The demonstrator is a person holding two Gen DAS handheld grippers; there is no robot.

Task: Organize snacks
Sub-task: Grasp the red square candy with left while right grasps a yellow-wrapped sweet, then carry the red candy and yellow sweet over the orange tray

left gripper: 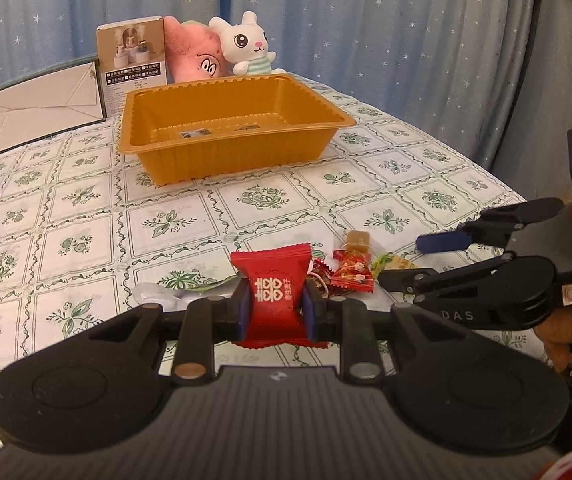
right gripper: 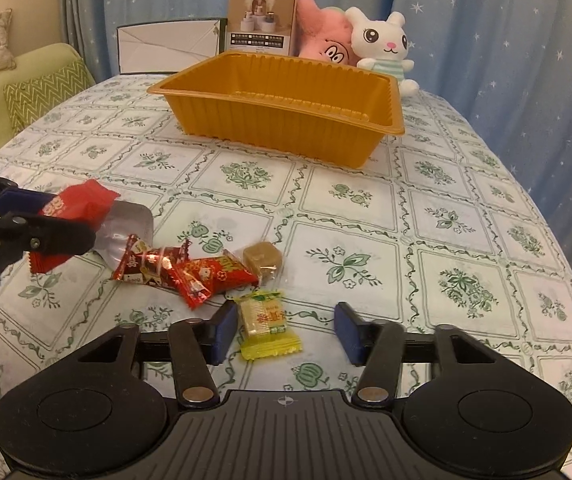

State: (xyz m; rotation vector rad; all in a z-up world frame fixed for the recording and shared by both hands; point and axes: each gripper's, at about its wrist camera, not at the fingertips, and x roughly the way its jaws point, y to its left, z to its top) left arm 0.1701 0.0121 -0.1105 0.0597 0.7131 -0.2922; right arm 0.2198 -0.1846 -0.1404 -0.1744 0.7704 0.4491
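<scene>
My left gripper [left gripper: 274, 312] is shut on a red snack packet [left gripper: 272, 280] and holds it just above the floral tablecloth. It also shows at the left edge of the right wrist view, where the left gripper [right gripper: 66, 220] clamps the red packet [right gripper: 82, 200]. My right gripper [right gripper: 286, 324] stands open around a yellow packet [right gripper: 266, 320] lying on the cloth; the packet sits close to the left pad and well apart from the right one. Small red candies [right gripper: 174, 268], a tan cube candy [right gripper: 262, 258] and a silver packet [right gripper: 126, 224] lie nearby. An orange tray [right gripper: 278, 128] stands further back.
Behind the tray [left gripper: 238, 160] stand a product box [left gripper: 132, 60], a pink plush [left gripper: 194, 52], a white rabbit plush [left gripper: 246, 44] and a white carton [left gripper: 42, 104]. A blue starred curtain hangs behind. A green sofa cushion [right gripper: 42, 92] is off the table's left edge.
</scene>
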